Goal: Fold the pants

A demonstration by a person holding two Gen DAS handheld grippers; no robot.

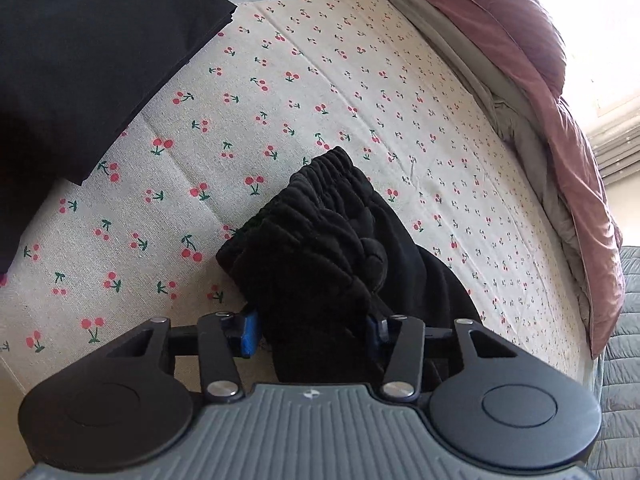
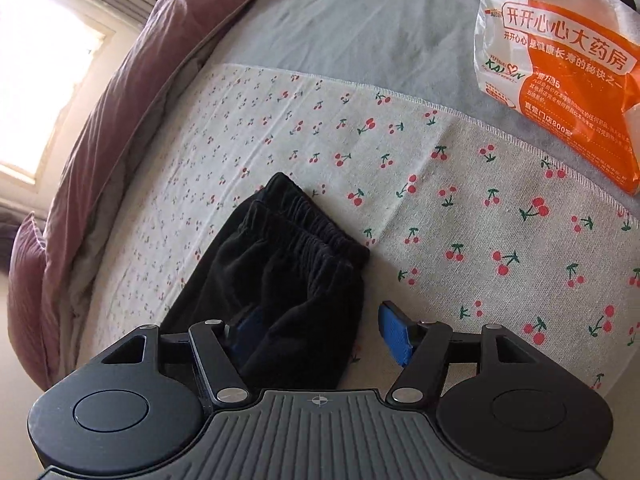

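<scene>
Black pants with a gathered elastic waistband lie bunched on the cherry-print cloth. In the left wrist view the dark fabric fills the gap between the blue pads, and my left gripper is shut on it just below the waistband. In the right wrist view the same pants lie folded double, with the waistband pointing away from me. My right gripper stands open over their near part. Its left pad is partly hidden by the fabric. Its right pad is bare, beside the pants' edge and above the cloth.
A folded black garment lies at the cloth's far left corner. A pink quilt is heaped along the bed's side towards the bright window. An orange and white plastic bag rests on the grey sheet beyond the cloth.
</scene>
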